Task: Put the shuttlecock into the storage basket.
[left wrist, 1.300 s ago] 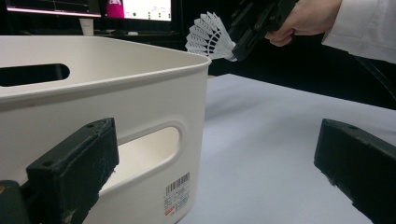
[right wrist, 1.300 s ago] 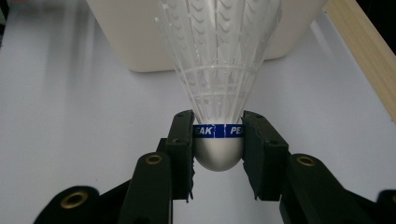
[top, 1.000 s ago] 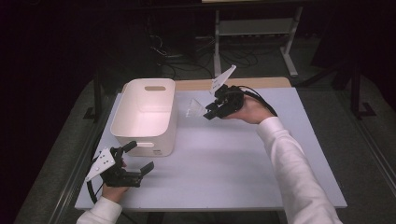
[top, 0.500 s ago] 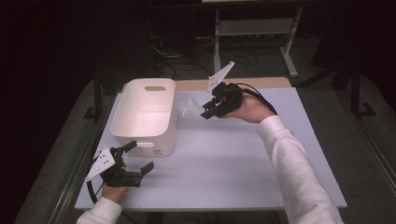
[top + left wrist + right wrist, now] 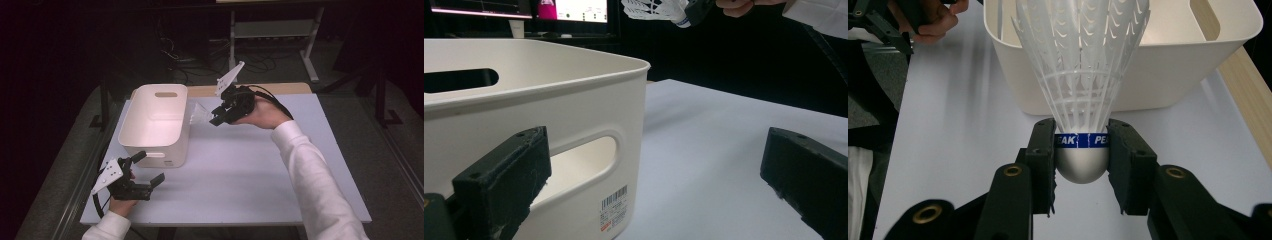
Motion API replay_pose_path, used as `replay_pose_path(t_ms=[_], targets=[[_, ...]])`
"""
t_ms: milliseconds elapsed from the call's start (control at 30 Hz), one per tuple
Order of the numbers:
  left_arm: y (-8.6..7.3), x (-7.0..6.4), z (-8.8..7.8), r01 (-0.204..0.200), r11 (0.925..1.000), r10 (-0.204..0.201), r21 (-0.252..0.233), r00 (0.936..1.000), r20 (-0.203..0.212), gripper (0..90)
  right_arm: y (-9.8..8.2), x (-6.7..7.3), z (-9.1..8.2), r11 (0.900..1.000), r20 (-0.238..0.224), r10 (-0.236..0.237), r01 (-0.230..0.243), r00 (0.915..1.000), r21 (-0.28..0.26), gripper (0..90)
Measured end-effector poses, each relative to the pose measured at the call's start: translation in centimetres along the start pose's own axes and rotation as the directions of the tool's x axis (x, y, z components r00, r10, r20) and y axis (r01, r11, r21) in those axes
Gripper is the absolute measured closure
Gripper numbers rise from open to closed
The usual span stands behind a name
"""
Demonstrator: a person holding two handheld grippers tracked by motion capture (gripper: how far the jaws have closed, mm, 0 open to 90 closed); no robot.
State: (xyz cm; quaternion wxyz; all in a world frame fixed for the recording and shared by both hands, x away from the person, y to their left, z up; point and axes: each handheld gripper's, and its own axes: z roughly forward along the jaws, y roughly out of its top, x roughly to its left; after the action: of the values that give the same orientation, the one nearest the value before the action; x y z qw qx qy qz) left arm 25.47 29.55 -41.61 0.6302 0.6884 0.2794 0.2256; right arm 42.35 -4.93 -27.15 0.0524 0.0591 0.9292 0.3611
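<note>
A white shuttlecock (image 5: 1082, 100) with a blue band round its cork is clamped between the jaws of my right gripper (image 5: 1082, 150). In the high view the right gripper (image 5: 218, 118) holds the shuttlecock (image 5: 200, 113) in the air, feathers pointing at the right wall of the white bin (image 5: 137, 107). From the left gripper view the shuttlecock (image 5: 654, 9) hangs above and behind the bin (image 5: 589, 95). My left gripper (image 5: 149, 168) rests open on the table at the bin's near corner, nothing between its jaws.
The white table (image 5: 250, 175) spreads right of the bin and in front of it. A wooden strip (image 5: 210, 90) runs along the table's far edge. Beyond it stands a metal stand (image 5: 272, 30) with cables on the dark floor.
My right gripper has carried the shuttlecock slightly left, closer to the bin. The left gripper has stayed put.
</note>
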Motion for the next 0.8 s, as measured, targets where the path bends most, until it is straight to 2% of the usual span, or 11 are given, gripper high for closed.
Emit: replay_pose_path(t_ms=[367,600,800], targets=[[0.0,-0.1,0.0,0.016,0.9999,-0.016,-0.006,0.9999,0.000,0.0,1.8,0.3,0.4,1.000,-0.002,-0.027,0.027,0.9996,0.003,64.0],[0.0,0.0,-0.1,0.011,0.9999,-0.011,-0.007,0.9999,0.002,0.0,2.5,0.4,1.0,0.999,-0.009,-0.041,0.041,0.9991,0.005,64.0],[0.0,0.0,0.0,0.015,0.9999,-0.015,-0.004,0.9999,-0.001,0.0,3.0,0.5,1.2,0.999,-0.013,-0.038,0.038,0.9992,0.004,64.1]])
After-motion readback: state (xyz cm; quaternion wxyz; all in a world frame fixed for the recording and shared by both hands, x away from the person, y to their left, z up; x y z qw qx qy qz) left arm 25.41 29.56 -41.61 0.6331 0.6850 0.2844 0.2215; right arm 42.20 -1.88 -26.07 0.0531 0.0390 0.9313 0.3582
